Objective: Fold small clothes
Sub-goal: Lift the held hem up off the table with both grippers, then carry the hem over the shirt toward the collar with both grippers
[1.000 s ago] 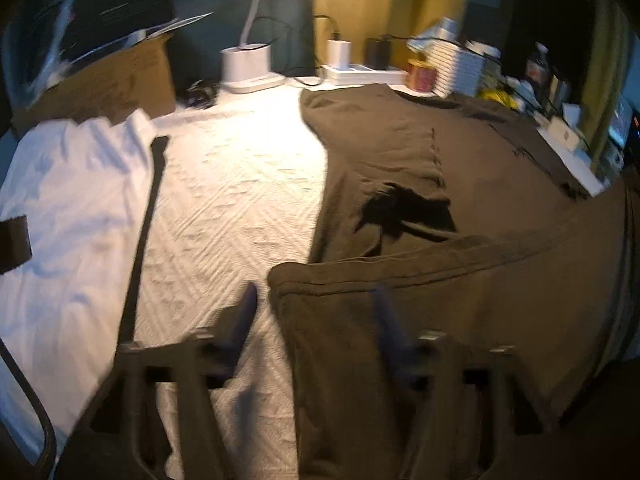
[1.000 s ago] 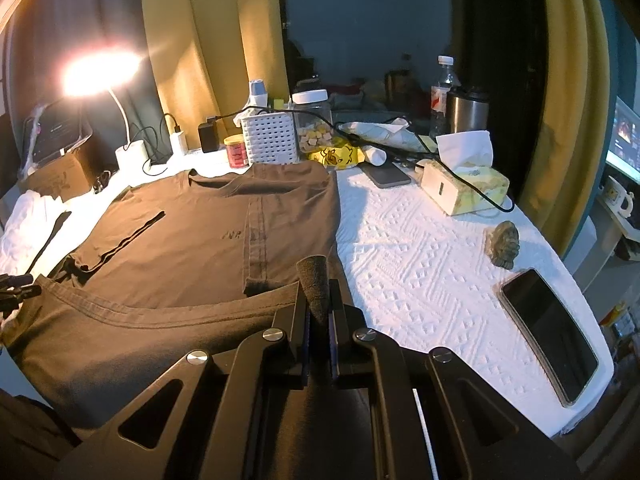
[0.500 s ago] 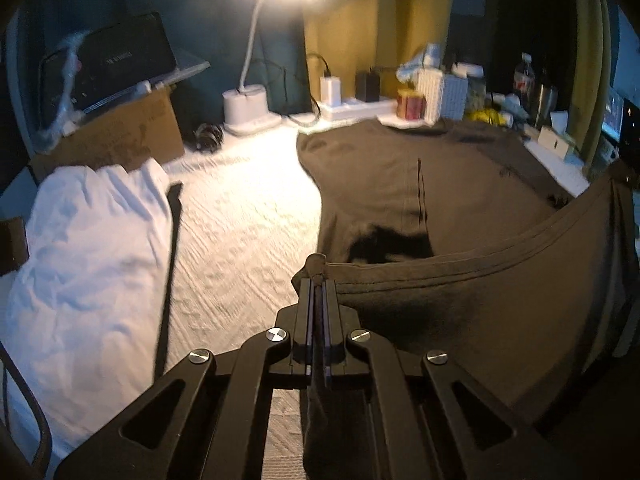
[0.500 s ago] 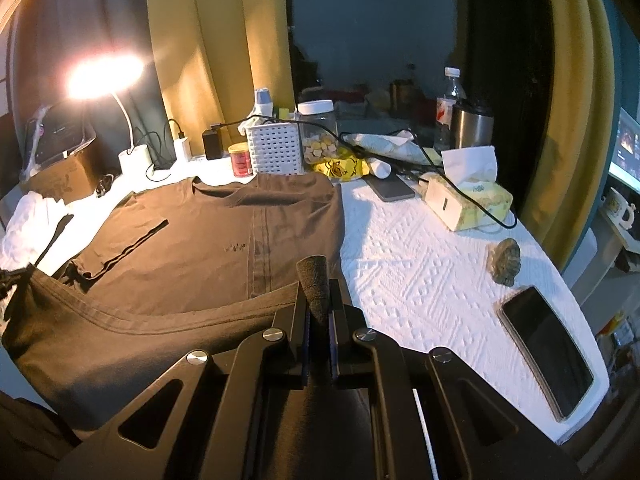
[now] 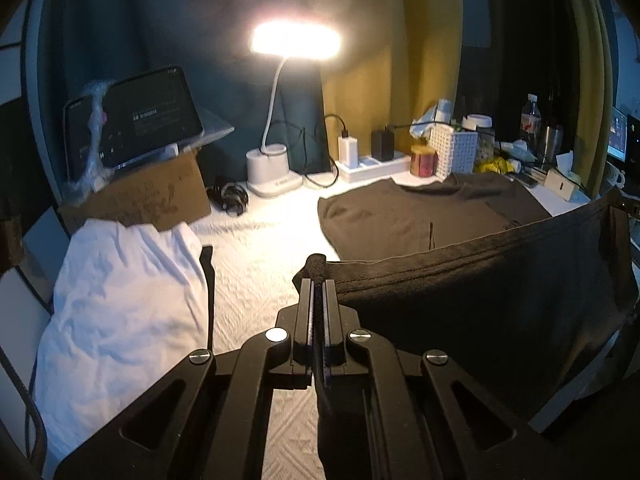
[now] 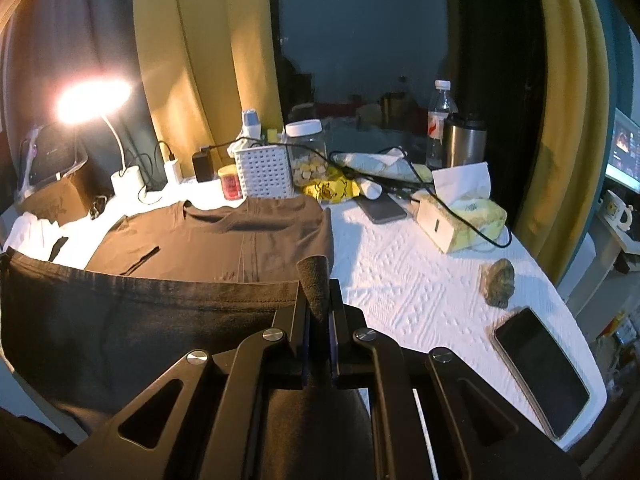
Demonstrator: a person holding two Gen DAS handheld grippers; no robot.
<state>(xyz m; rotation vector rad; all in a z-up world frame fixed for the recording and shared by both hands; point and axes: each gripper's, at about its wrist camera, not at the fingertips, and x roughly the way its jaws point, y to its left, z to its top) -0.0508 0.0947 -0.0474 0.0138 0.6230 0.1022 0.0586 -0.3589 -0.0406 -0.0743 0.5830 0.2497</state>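
A dark brown T-shirt [image 5: 420, 216] lies on the white table cover, collar toward the far clutter, a sleeve folded in. Its near hem is raised off the table and stretched as a taut band [image 5: 480, 276] between my two grippers. My left gripper [image 5: 318, 276] is shut on the hem's left corner. My right gripper [image 6: 318, 292] is shut on the hem's right corner, the T-shirt [image 6: 224, 236] spreading away to its left. A tip of cloth pokes up between each pair of fingers. At the far left of the right wrist view the other held corner [image 6: 6, 258] shows.
A white garment [image 5: 120, 284] lies crumpled at the left beside a cardboard box [image 5: 148, 196]. A lit desk lamp [image 5: 276, 168], power strip, white basket [image 6: 264, 172] and jars line the back. Right of the shirt lie a tissue box [image 6: 464, 216], a dark lump [image 6: 498, 282] and a phone [image 6: 540, 368].
My left gripper went from open beside the hem to shut on its corner, then rose with it. The hem has lifted off the table and pulled taut between both grippers.
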